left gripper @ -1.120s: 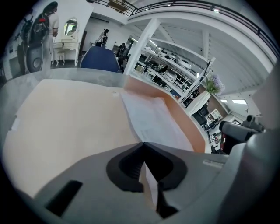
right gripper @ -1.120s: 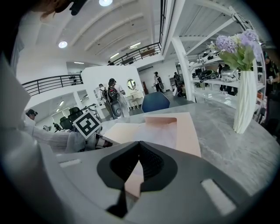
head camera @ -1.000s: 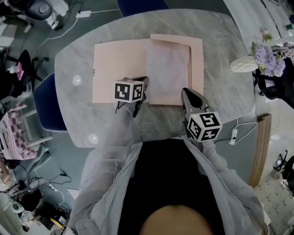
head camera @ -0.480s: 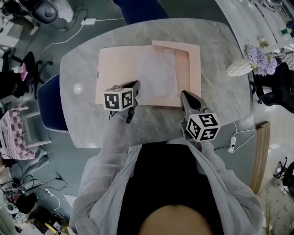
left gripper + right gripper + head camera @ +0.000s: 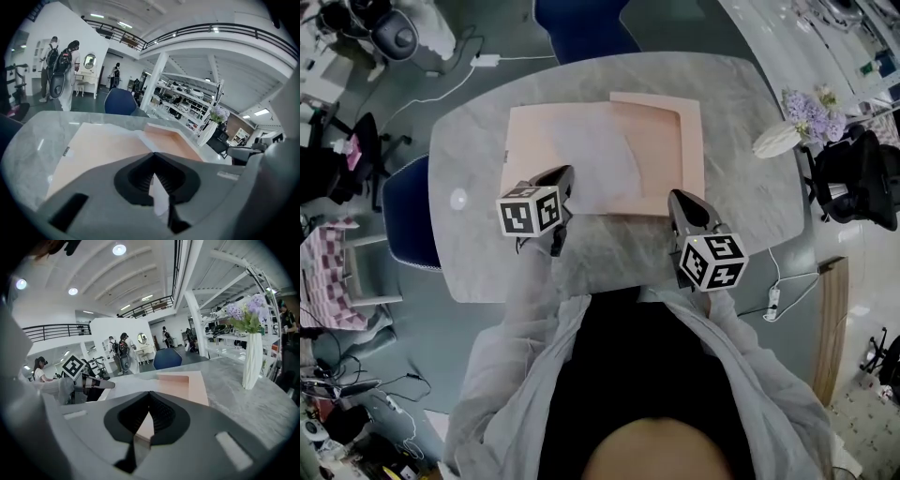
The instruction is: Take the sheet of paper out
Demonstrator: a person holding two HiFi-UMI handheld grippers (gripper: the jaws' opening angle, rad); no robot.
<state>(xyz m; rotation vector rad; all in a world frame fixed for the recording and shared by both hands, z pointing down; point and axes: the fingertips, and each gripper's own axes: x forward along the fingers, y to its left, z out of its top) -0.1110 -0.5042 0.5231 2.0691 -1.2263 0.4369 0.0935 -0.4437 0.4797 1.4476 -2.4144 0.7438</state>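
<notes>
An open peach folder (image 5: 670,141) lies on the marble table (image 5: 741,94). A thin white sheet of paper (image 5: 595,155) lies slanted across its middle, lifted at its near left corner. My left gripper (image 5: 565,180) is shut on that corner; the left gripper view shows the white sheet (image 5: 160,199) pinched between the closed jaws, above the folder (image 5: 93,145). My right gripper (image 5: 678,197) sits at the folder's near right edge. In the right gripper view the jaws (image 5: 150,393) are closed with the folder's peach edge (image 5: 140,430) between them.
A white vase of purple flowers (image 5: 787,136) stands at the table's right end, close to the folder. One blue chair (image 5: 581,23) stands at the far side and another (image 5: 403,206) at the left. People stand far off in the hall.
My left gripper has moved left and up with the sheet, which has slid leftward from the folder's right half across its middle. The right gripper has stayed at the folder's near edge.
</notes>
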